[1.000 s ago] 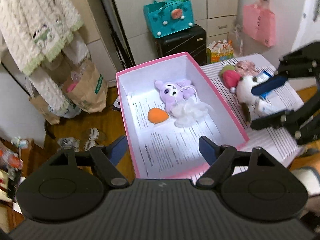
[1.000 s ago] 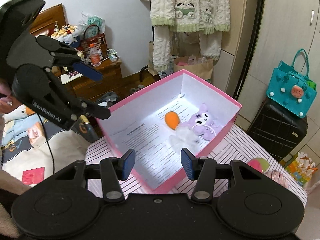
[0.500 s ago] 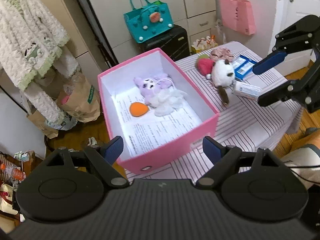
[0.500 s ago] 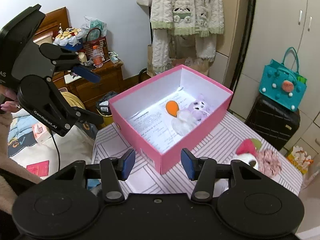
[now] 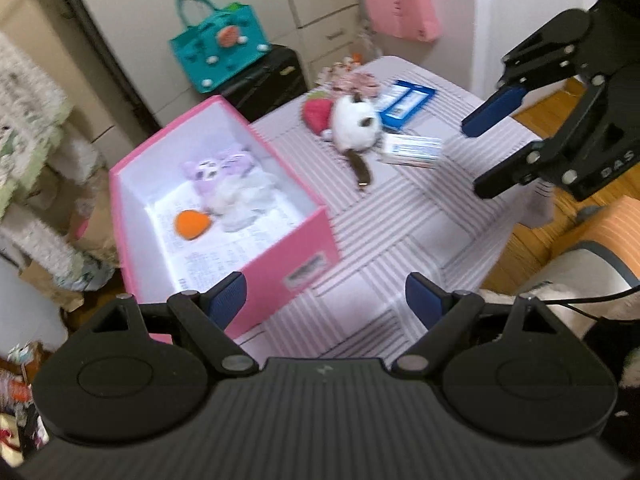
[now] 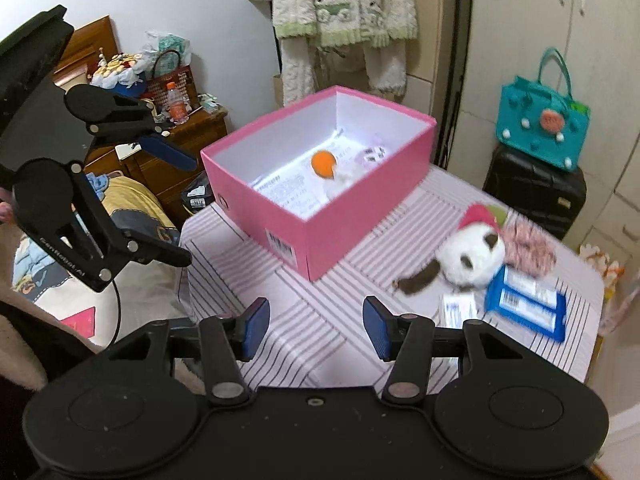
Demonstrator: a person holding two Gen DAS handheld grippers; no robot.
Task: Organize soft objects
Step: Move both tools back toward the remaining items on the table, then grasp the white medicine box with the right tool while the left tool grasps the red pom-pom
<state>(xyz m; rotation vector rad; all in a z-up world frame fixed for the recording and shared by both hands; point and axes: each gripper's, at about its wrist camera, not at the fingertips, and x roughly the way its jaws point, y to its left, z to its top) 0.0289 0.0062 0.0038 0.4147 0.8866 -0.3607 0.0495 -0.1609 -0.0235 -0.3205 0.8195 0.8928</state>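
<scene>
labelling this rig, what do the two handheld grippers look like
Both the left gripper and right gripper are matte black, with ribbed bodies, round side discs, silver pivot pins and blue finger pads. A thin black cable hangs from the left one.

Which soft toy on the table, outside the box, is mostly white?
The panda-like plush, white with dark patches. The strawberry plush touching it is red and green, and the pink scrunchie-like piece is pink.

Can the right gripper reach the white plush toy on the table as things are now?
Probably yes. The right gripper is open and empty, and the white plush toy lies uncovered on the striped table, beside the pink box, with nothing standing between them.
</scene>
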